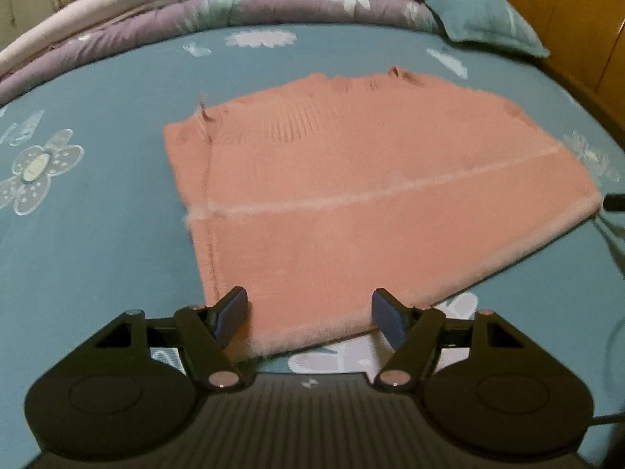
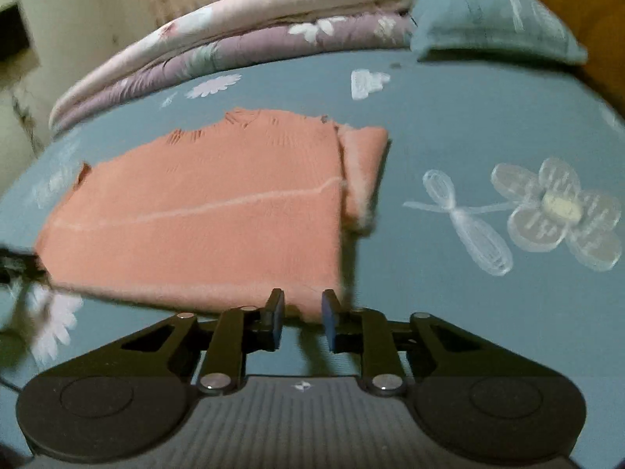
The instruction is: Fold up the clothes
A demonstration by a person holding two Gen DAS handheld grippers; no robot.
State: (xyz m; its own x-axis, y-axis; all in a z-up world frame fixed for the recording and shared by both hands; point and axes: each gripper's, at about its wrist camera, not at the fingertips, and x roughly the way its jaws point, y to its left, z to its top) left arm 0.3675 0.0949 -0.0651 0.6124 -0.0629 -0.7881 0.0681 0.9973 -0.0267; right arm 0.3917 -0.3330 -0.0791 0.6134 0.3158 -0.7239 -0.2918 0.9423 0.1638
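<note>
Pink sweater (image 1: 351, 203) flat on teal flowered bedsheet (image 1: 97, 254), partly folded: sleeves tucked in, pale seam line across the middle, near hem toward both cameras. Stacked quilts (image 1: 195, 11) and pillow (image 1: 488, 19) at far side of bed, well apart from sweater.

Left gripper (image 1: 308, 318) over near-left hem corner, jaws wide apart, nothing pinched; hem edge lying between the 2 fingers but pads not pressing. Right gripper (image 2: 300, 318) at near-right hem corner, jaws narrower yet parted, fabric edge just at fingertips, not clamped as far as visible. Folded sleeve strip (image 2: 363, 172) poking out past right edge in right wrist view.

Step in hand, judged: take hem at both near corners, then fold bottom half up toward collar.

Doing it well:
- Drop lower finger under all layers at each corner, not only the top layer; otherwise tucked sleeves spill out.
- Close both grippers at matching spots on hem, so fold line stays straight.
- Lift just clear of sheet, keep hem taut between the 2 hands, carry forward together.
- Lay hem even with shoulder line, release only once fabric rests flat.

Risks: fuzzy knit slipping from pads; bedsheet caught together with hem; right sleeve strip dragging out crooked.
</note>
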